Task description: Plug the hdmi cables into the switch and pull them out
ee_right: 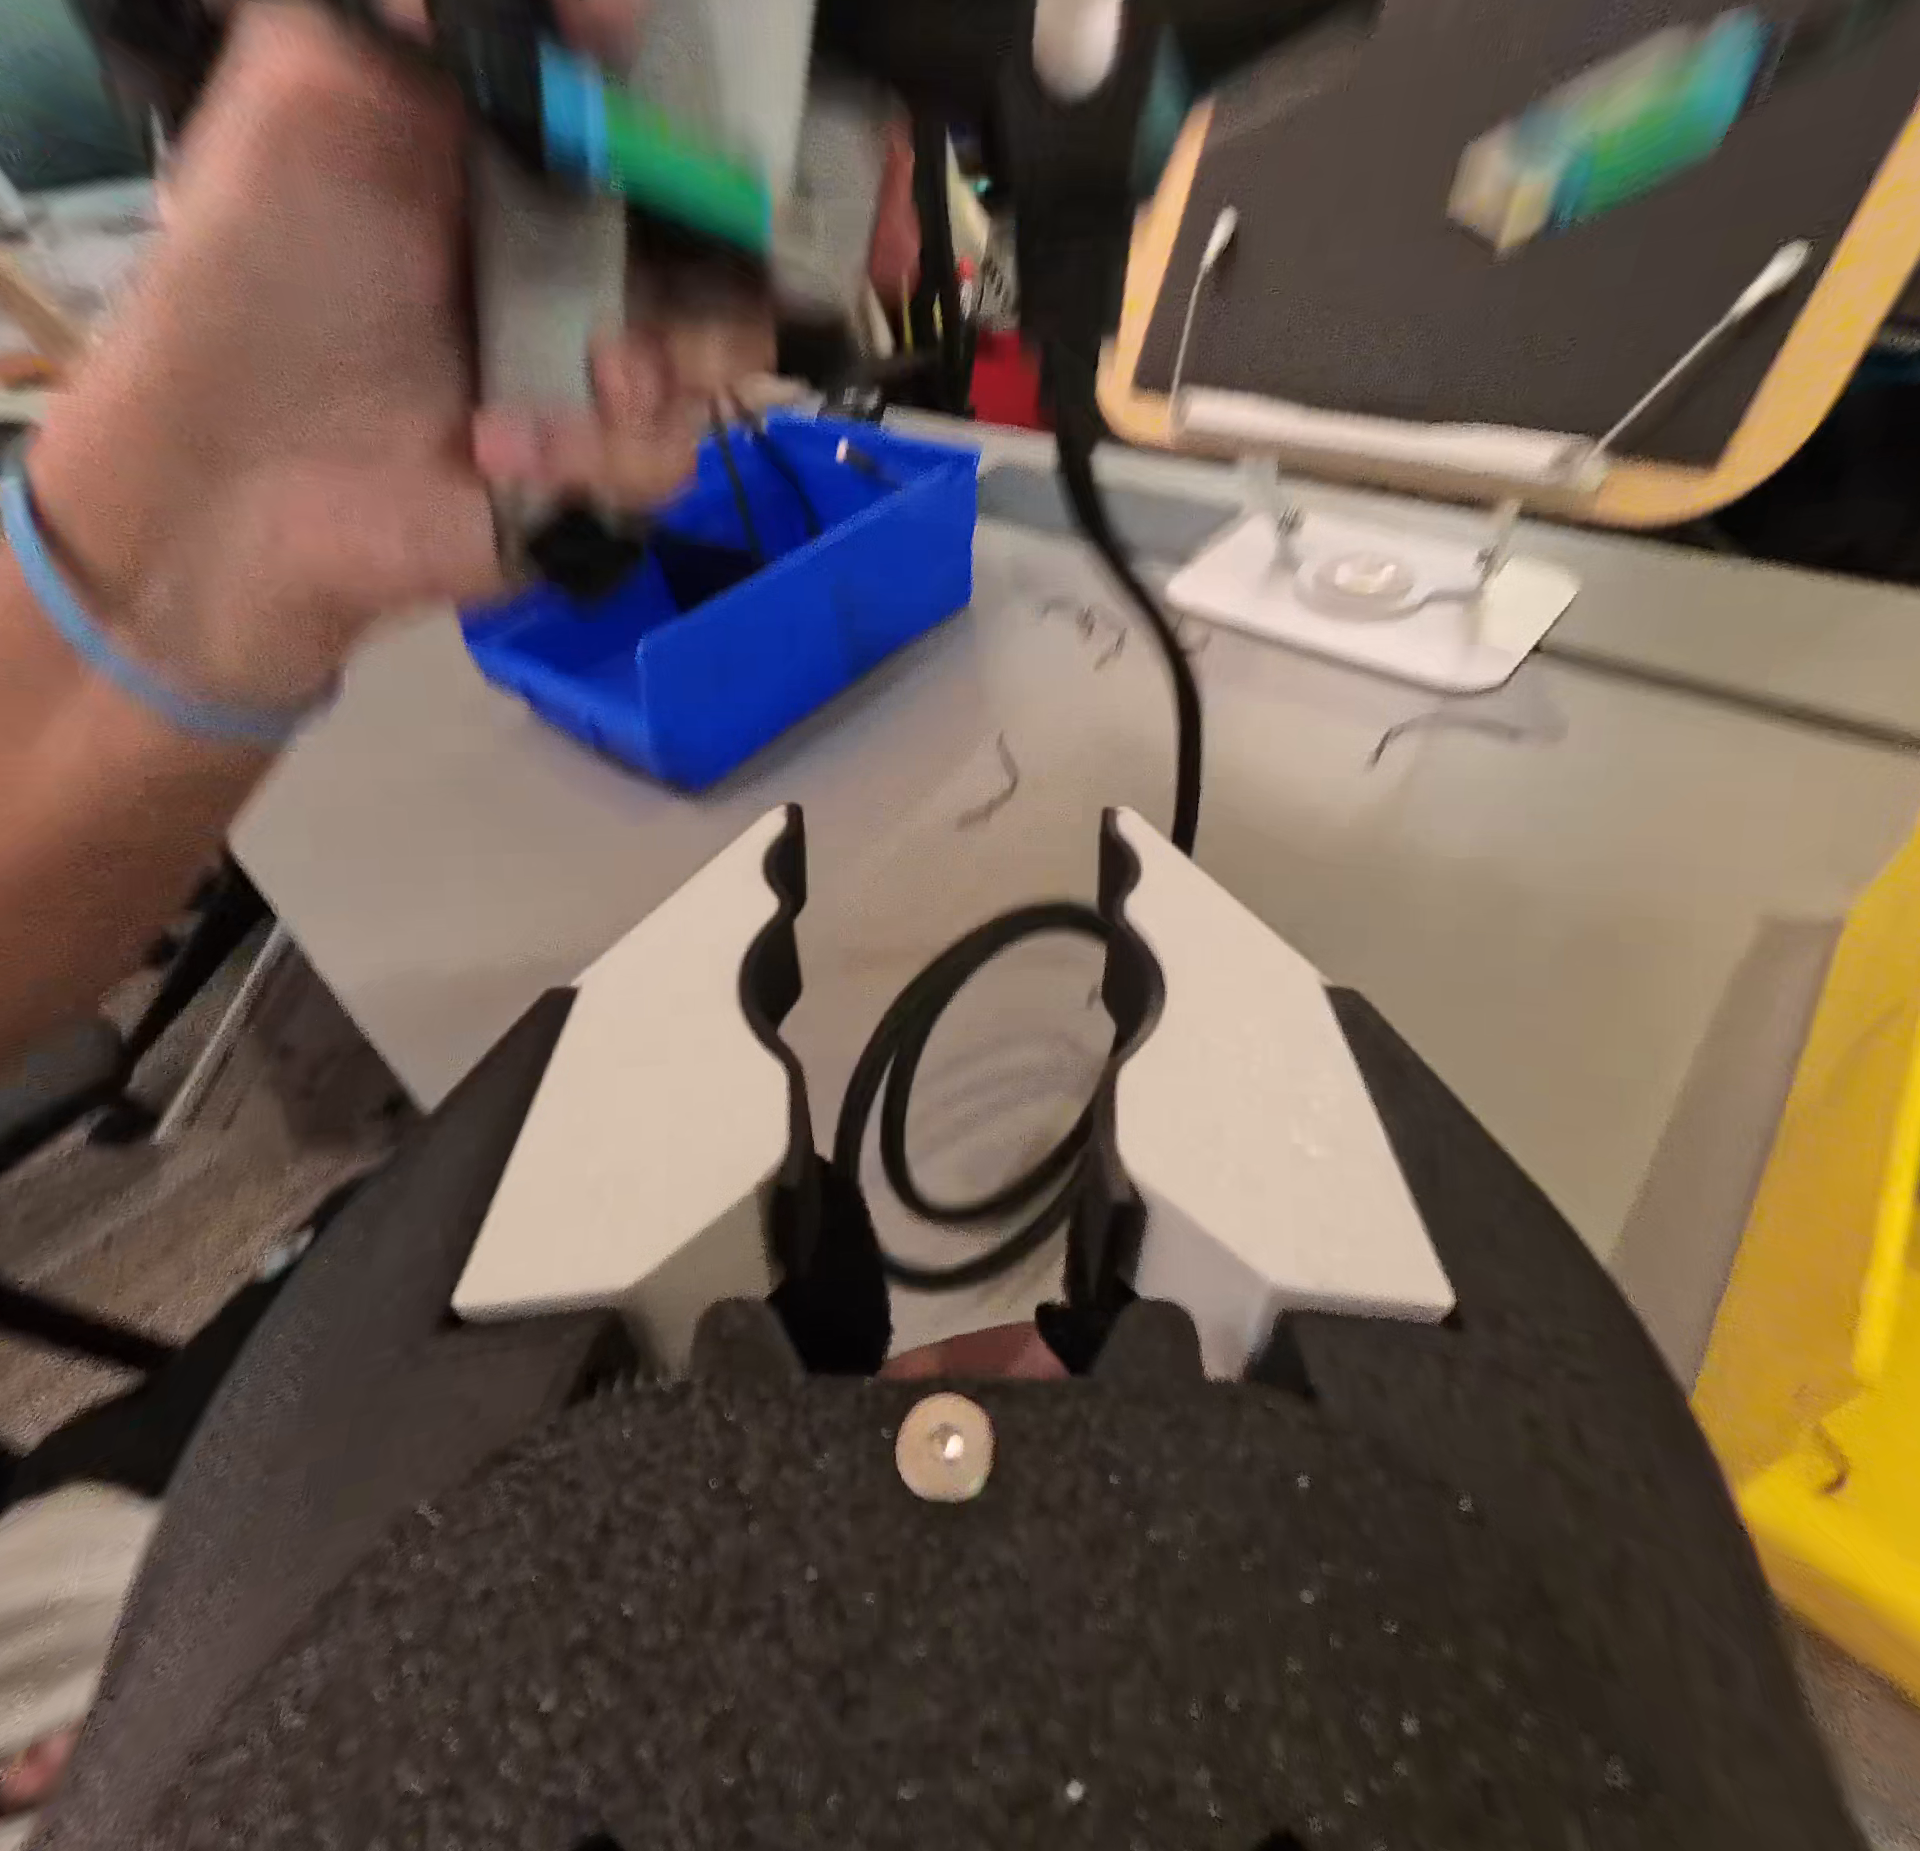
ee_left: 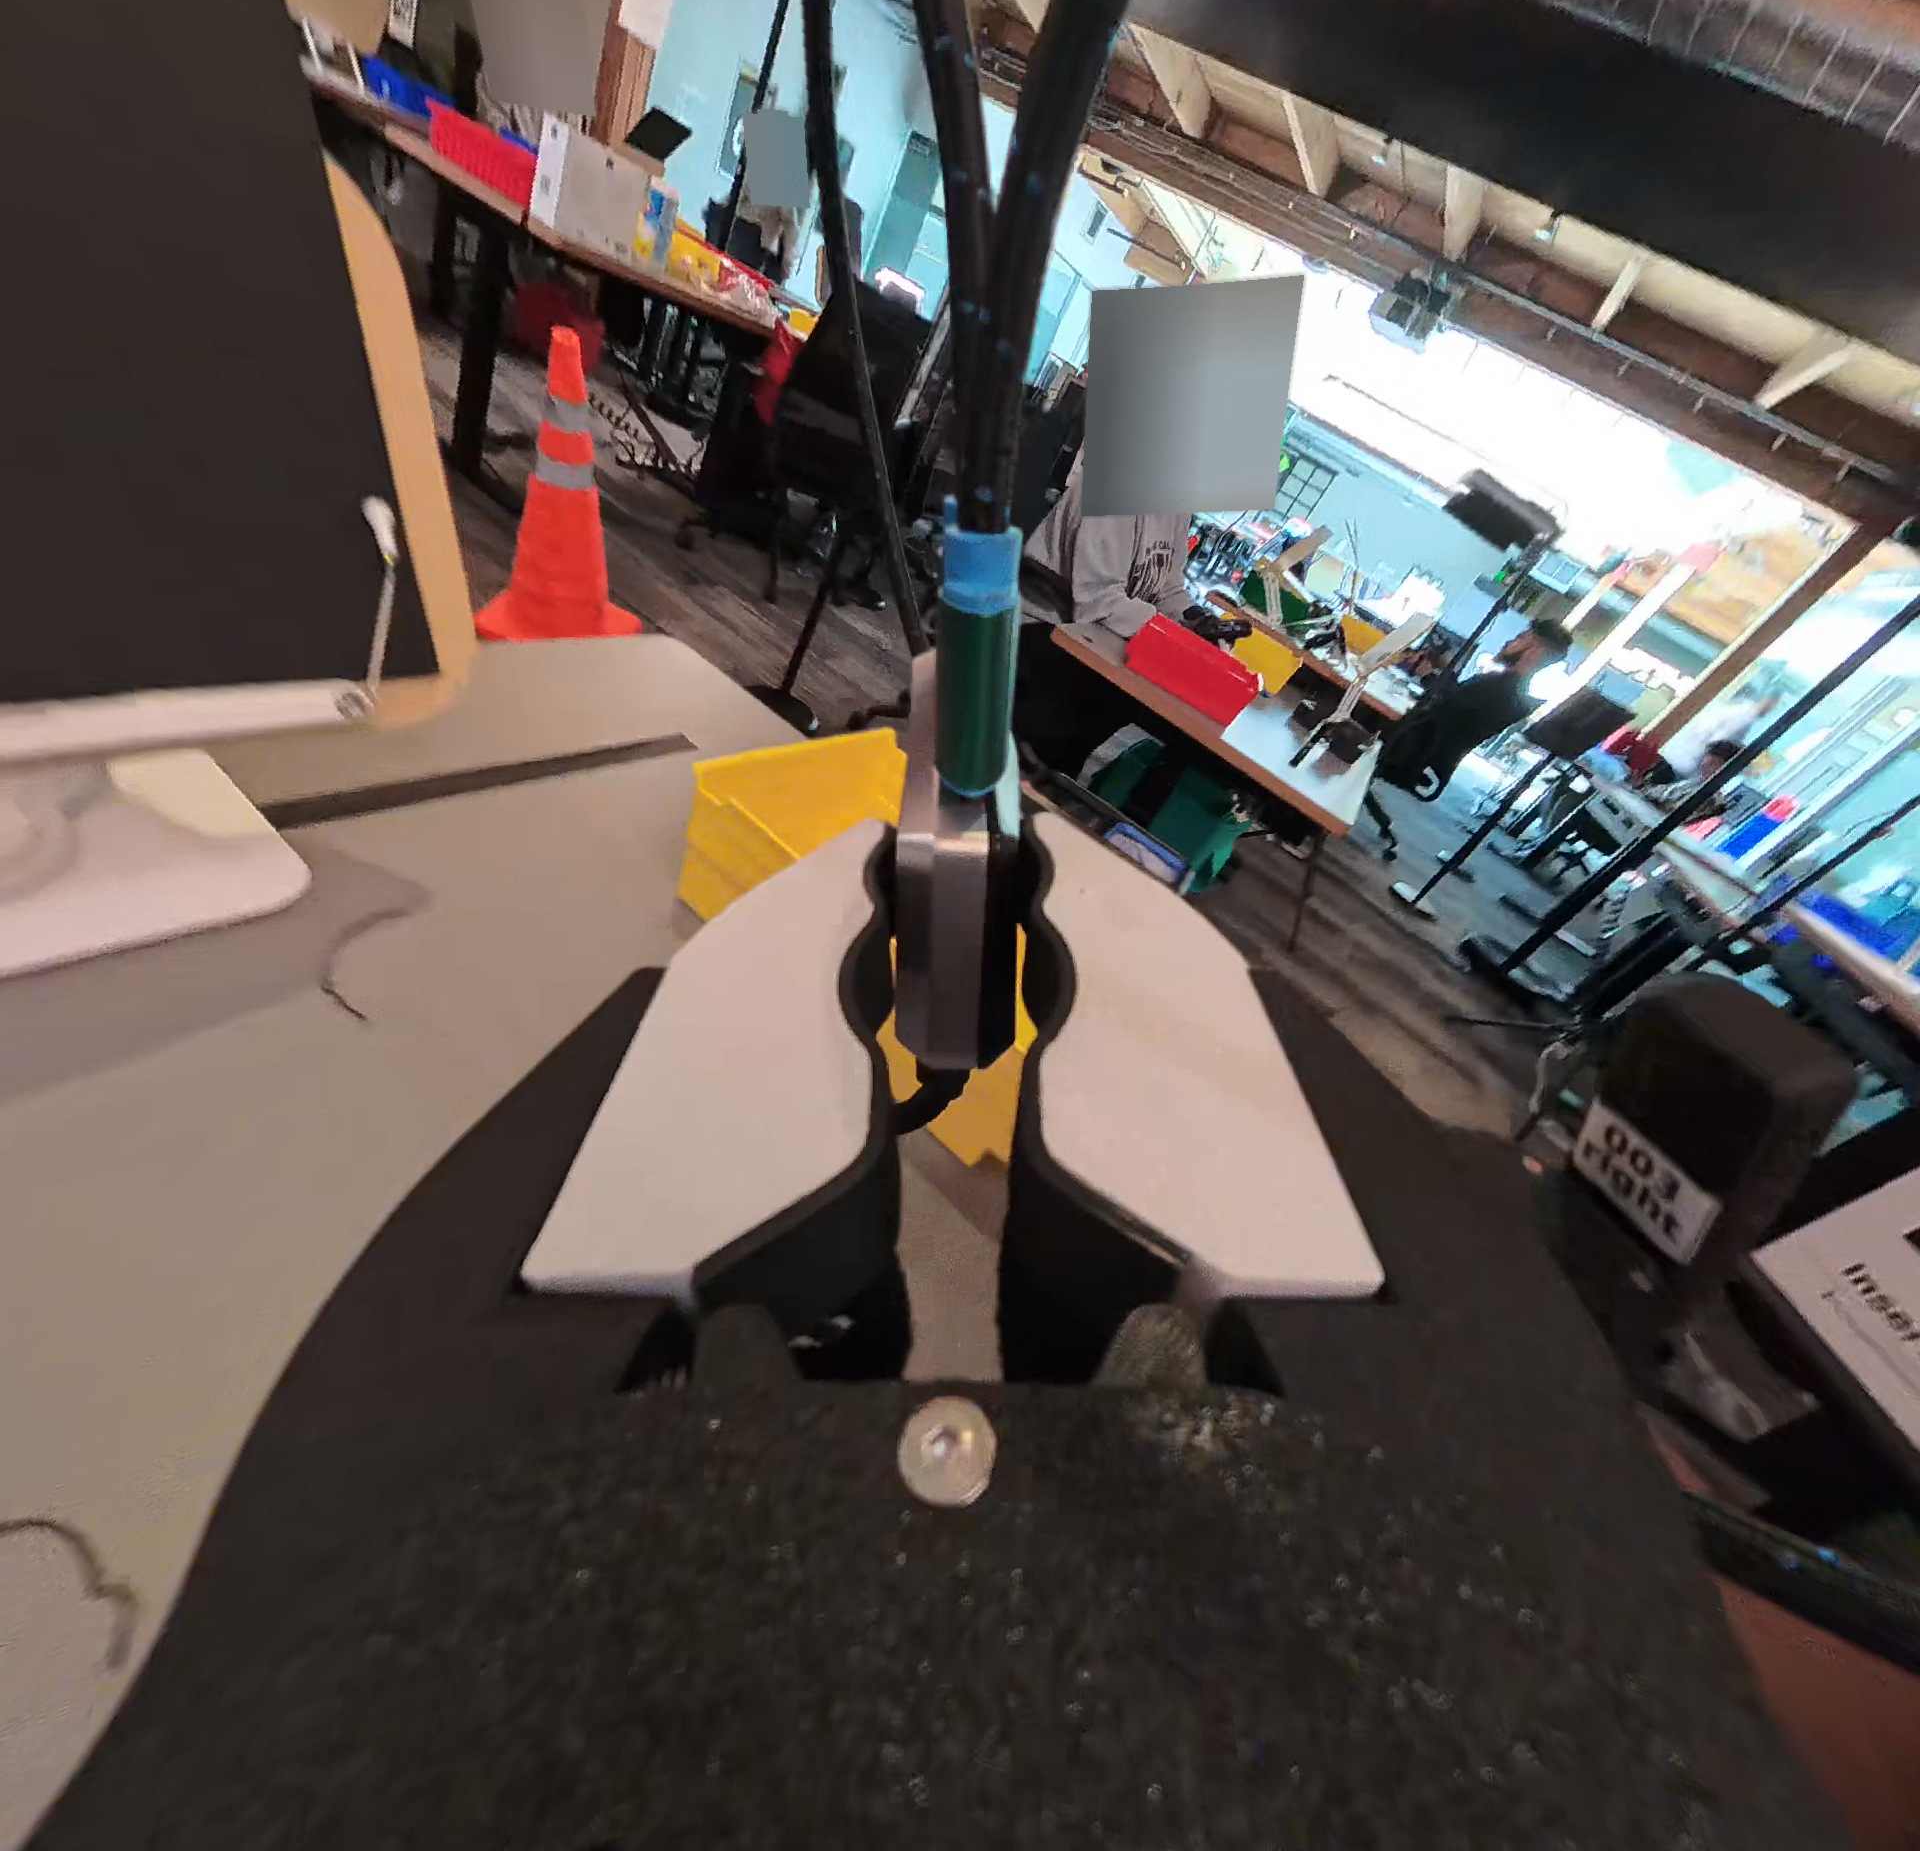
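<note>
My left gripper (ee_left: 961, 845) is shut on the flat grey HDMI switch (ee_left: 940, 960), seen edge-on and held upright above the table. A green plug with blue tape (ee_left: 975, 700) sits in the switch's top end. Black braided cables (ee_left: 992, 295) rise from there out of the top of the view. My right gripper (ee_right: 953, 825) is open and empty, low over the grey table (ee_right: 1403, 918). A coiled black cable (ee_right: 868, 1105) lies on the table between its fingers. In the right wrist view a blurred hand (ee_right: 260, 347) holds the switch (ee_right: 540, 284) with the green plug (ee_right: 686, 160) at upper left.
A blue bin (ee_right: 790, 606) with cable ends stands on the table. Yellow bins (ee_left: 790, 814) (ee_right: 1829, 1282) are close by. A black board with a tan rim (ee_right: 1455, 243) leans on a white stand (ee_right: 1371, 586). An orange cone (ee_left: 561, 513) and work tables with people lie beyond. Left tips to right tips: about 15 cm.
</note>
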The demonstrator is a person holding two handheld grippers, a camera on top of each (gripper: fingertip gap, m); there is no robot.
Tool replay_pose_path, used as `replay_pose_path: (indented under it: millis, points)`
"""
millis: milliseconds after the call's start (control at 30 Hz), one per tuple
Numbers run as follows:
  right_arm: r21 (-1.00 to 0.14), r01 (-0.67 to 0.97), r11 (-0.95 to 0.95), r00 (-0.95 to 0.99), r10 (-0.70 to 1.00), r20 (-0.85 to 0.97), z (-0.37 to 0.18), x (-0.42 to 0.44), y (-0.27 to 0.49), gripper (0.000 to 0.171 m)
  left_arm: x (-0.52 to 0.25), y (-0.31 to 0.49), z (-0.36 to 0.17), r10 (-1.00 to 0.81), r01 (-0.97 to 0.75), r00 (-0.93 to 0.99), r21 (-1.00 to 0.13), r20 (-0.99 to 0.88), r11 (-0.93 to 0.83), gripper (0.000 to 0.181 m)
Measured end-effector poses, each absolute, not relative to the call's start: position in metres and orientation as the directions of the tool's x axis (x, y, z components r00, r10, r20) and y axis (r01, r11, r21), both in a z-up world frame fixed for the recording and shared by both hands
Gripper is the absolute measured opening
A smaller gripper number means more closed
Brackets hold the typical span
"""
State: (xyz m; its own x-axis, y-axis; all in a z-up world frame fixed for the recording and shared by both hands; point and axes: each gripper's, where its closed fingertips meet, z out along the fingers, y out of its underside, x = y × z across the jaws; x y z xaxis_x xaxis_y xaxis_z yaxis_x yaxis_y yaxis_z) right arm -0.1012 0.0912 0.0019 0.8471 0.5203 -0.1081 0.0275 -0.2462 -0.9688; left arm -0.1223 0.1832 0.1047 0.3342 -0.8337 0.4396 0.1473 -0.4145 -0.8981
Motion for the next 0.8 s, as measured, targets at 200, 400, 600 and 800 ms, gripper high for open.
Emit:
replay_pose_path:
  millis: [200, 400, 600, 800]
  points:
    - [-0.988, 0.067, -0.142, 0.9, 0.436, -0.002, 0.022, -0.095, 0.153, 0.049, -0.108, 0.162, 0.079, -0.786, 0.182, 0.302, -0.842, 0.54, -0.509, 0.02]
    - [-0.998, 0.055, -0.022, 0.856, 0.516, 0.036, 0.026, -0.112, 0.156, 0.025, -0.118, 0.14, 0.075, -0.868, 0.103, 0.301, -0.919, 0.394, -0.381, 0.021]
    - [-0.999, -0.033, -0.041, 0.602, 0.797, -0.052, 0.02, -0.116, 0.128, 0.023, -0.151, 0.12, 0.067, -0.951, 0.035, 0.2, -0.972, 0.236, -0.233, 0.067]
    - [-0.965, -0.133, -0.226, 0.245, 0.936, -0.253, 0.008, -0.134, 0.09, 0.023, -0.143, 0.093, 0.04, -0.982, -0.04, 0.018, -0.981, 0.19, -0.19, 0.106]
